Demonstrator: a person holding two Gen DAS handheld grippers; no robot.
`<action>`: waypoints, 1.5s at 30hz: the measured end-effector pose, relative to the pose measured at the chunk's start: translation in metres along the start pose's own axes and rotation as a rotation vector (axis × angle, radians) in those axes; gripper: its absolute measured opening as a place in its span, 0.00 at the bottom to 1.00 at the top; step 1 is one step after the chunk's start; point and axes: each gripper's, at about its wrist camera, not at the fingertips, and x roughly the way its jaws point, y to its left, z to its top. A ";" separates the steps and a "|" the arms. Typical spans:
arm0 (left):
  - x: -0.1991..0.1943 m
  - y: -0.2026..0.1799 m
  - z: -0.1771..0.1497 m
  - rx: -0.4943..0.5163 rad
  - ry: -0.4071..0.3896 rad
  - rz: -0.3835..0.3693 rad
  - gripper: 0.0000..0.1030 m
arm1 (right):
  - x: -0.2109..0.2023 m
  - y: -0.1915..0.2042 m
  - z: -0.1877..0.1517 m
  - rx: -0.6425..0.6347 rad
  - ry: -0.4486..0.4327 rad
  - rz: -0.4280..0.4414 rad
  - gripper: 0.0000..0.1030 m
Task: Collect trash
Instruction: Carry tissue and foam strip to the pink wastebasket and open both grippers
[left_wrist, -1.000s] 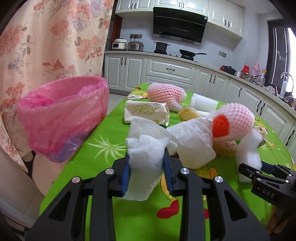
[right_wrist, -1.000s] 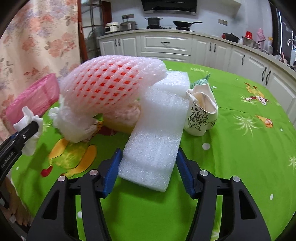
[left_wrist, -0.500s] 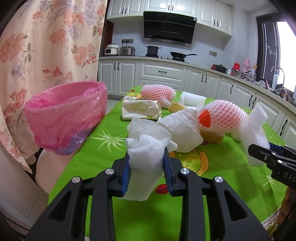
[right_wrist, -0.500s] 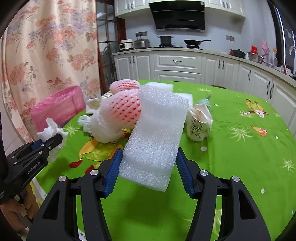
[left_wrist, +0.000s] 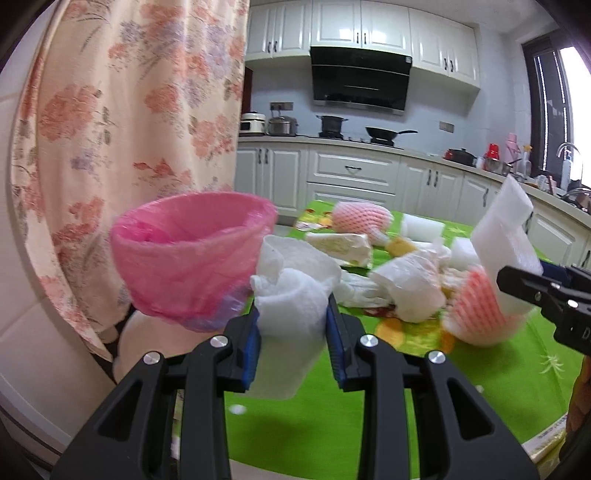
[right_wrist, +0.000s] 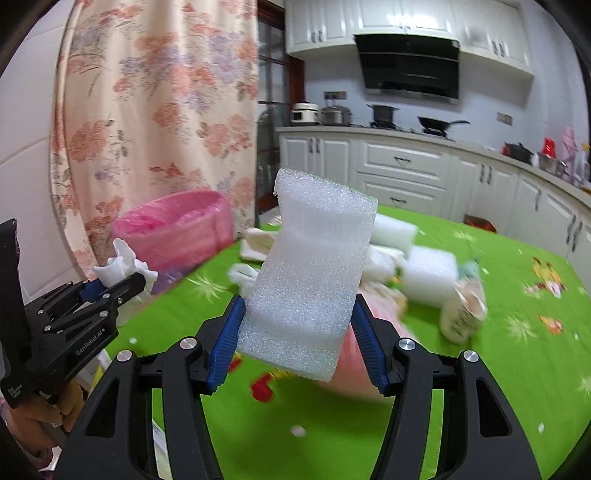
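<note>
Table (right_wrist: 498, 369) with green cloth
Foam blocks (right_wrist: 428, 275), net sleeves (left_wrist: 360, 218), tissues (left_wrist: 410, 291) and a cup (right_wrist: 461, 314) lie mid-table.

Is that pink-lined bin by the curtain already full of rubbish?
Cannot tell for certain. The round bin with the pink plastic liner gapes open, and only liner shows inside its upper part; its bottom is hidden.

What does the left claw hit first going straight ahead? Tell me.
Probably the pile of white wrappers on the green table. The left claw holds a tissue; the pink bin sits left of its line. Depth is uncertain.
</note>
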 end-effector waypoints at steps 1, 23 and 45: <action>-0.001 0.005 0.002 -0.003 -0.004 0.009 0.30 | 0.002 0.005 0.002 -0.012 -0.004 0.012 0.55; 0.066 0.123 0.106 -0.054 -0.021 0.082 0.30 | 0.110 0.108 0.099 -0.139 -0.016 0.281 0.55; 0.138 0.206 0.124 -0.215 0.091 0.110 0.64 | 0.179 0.146 0.112 -0.219 0.051 0.278 0.81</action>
